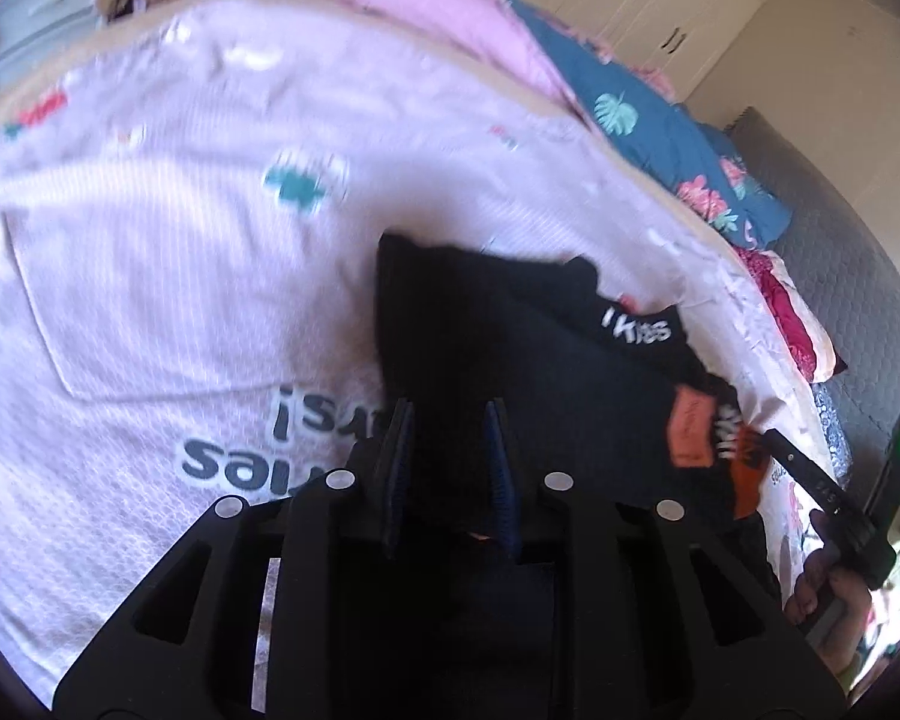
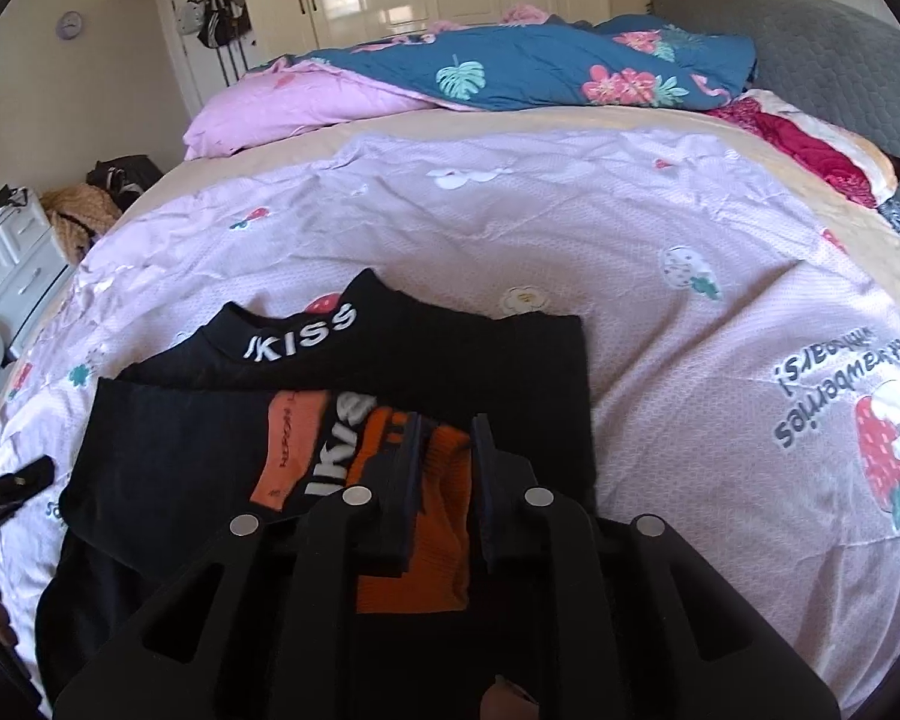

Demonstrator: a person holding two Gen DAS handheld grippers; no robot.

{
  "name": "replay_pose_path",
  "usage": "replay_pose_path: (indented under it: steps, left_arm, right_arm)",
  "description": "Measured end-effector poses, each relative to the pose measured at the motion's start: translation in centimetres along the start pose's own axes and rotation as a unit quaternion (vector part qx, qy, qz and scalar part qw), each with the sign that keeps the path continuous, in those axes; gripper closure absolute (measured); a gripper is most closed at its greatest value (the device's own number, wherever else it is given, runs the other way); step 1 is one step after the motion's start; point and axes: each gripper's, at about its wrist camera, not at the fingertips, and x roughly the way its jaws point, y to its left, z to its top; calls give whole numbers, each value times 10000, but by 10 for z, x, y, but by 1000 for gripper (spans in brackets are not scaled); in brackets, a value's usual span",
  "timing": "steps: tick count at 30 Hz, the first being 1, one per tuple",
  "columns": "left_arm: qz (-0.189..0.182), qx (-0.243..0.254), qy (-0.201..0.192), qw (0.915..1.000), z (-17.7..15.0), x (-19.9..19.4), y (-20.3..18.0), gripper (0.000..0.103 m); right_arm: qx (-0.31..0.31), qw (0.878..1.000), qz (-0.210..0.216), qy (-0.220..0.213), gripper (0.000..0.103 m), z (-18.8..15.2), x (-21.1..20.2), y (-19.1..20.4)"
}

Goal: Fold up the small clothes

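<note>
A small black garment (image 2: 390,360) with white "KISS" lettering and orange patches lies partly folded on the pink strawberry-print sheet (image 2: 570,228). It also shows in the left wrist view (image 1: 480,324). My right gripper (image 2: 444,438) is open, its fingers either side of the orange part (image 2: 444,510) of the garment, just above it. My left gripper (image 1: 450,426) is open over the garment's black edge, with black cloth between its fingers. The other gripper's tip (image 1: 810,468) shows at the right of the left wrist view.
A blue floral quilt (image 2: 540,66) and pink bedding (image 2: 282,108) are heaped at the far side of the bed. A grey headboard (image 2: 810,48) stands at the right, with a red pillow (image 2: 810,156) beside it. A white drawer unit (image 2: 6,258) stands at the left.
</note>
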Motion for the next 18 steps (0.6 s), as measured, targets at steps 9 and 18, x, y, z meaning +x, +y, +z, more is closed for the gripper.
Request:
replay_pose_path:
  steps: [9, 18]
  left_arm:
    - [-26, 568, 198, 9982, -10, 16, -34, 87]
    - [64, 605, 817, 9948, -28, 47, -33, 86]
  right_arm:
    - [-340, 9987, 383, -80, 78, 0, -11, 16]
    - [-890, 9919, 903, 72, 77, -9, -16, 54]
